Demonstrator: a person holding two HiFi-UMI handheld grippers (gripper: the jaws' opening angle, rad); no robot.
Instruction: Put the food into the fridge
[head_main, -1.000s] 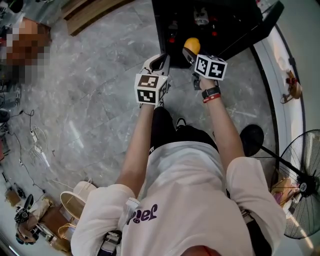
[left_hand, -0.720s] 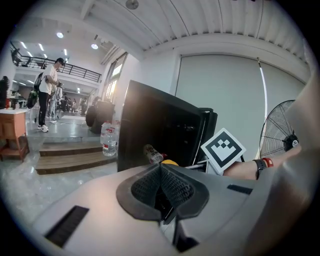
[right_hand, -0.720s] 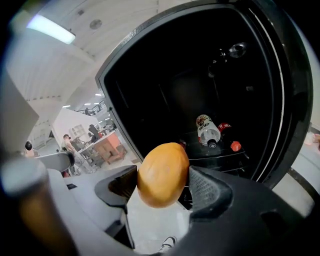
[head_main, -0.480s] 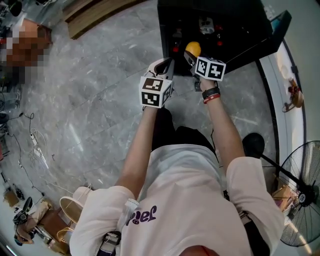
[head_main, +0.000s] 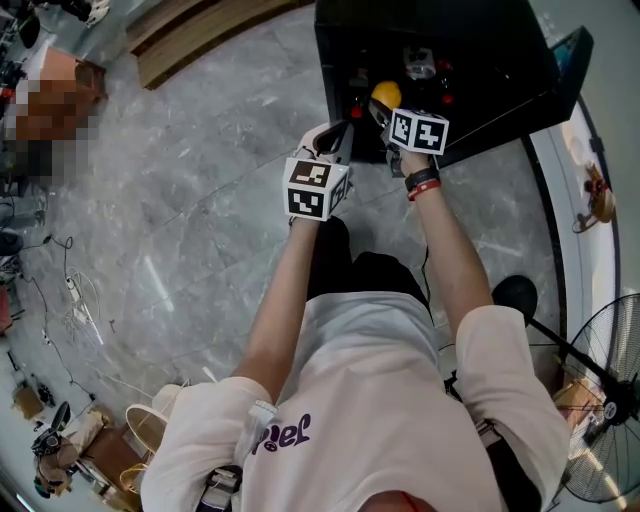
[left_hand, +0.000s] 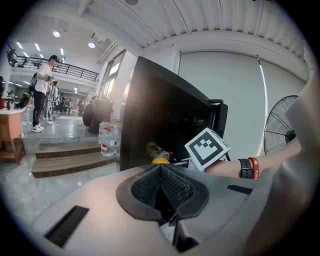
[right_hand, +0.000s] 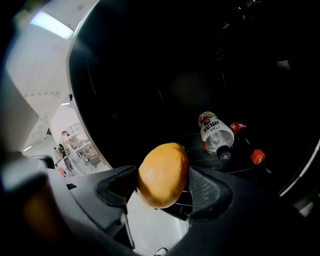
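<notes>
The fruit (right_hand: 162, 175), yellow-orange and oval, sits between the jaws of the right gripper (right_hand: 163, 184). Both ribbed pads press on its sides. The jaws stand wide apart because the fruit fills the gap, and its top rises above the pad tips. In the head view the fruit (head_main: 385, 95) shows just ahead of that gripper's marker cube (head_main: 418, 131), at the open front of the black fridge (head_main: 480, 45), over the edge of its dark inside.

The left gripper (left_hand: 161, 170) has its jaws closed tip to tip with nothing between them. It is held just beside the right one, to its left, outside the fridge and over the grey floor (head_main: 200, 200).

Beyond the fruit, two bottles lie on a shelf in the fridge. One is a clear bottle (right_hand: 216, 132) with a white and red label, its neck turned toward the camera. The other is a dark bottle (right_hand: 247, 147) with a red cap, touching the first on its right. The print on the white and red label is too small and skewed to read.

A red wristband (left_hand: 254, 167) on the right arm carries white letters that are too small to make out. The white shirt (head_main: 380, 400) has purple lettering on its front, seen upside down and partly folded, so I cannot read it for sure. A water bottle (left_hand: 106, 141) with a red label stands on a step in the left gripper view, and its label is also unreadable.
</notes>
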